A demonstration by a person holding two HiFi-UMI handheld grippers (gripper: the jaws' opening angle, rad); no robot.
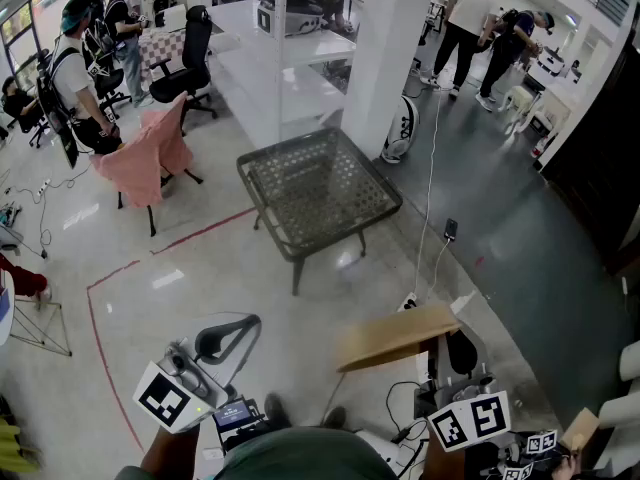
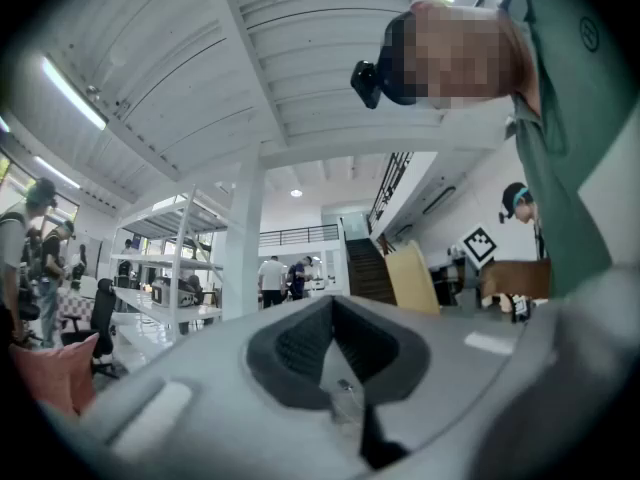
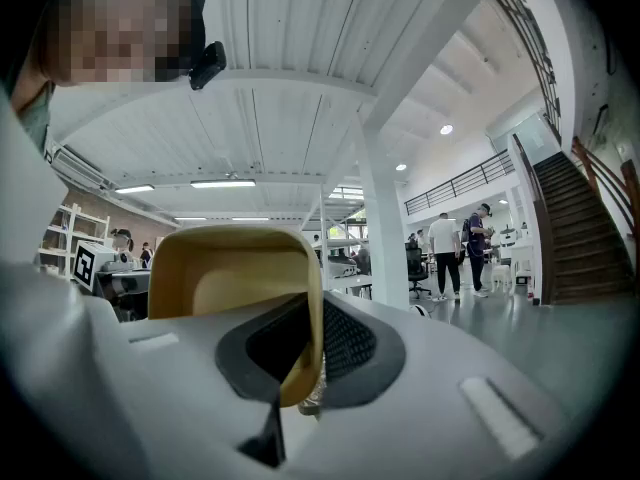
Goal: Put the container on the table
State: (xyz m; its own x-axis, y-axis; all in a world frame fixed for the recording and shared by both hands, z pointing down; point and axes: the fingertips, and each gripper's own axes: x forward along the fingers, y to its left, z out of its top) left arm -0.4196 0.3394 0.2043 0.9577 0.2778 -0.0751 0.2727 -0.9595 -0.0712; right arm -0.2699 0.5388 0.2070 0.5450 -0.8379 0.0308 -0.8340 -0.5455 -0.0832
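One wall of the tan container (image 3: pixel 230 278) is pinched in the right gripper (image 3: pixel 303 343), held out level close to the person and well short of the woven surface (image 1: pixel 320 193). It looks like light, stiff plastic with a thin rim, so that edge grip should carry it. Nothing shows inside. The left gripper (image 2: pixel 338 353) is pressed together, carrying nothing.

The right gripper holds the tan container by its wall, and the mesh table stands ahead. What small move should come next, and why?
Probably carry the container forward toward the mesh table. The right gripper is clamped on its wall, close to the person's body, and the table stands apart ahead.
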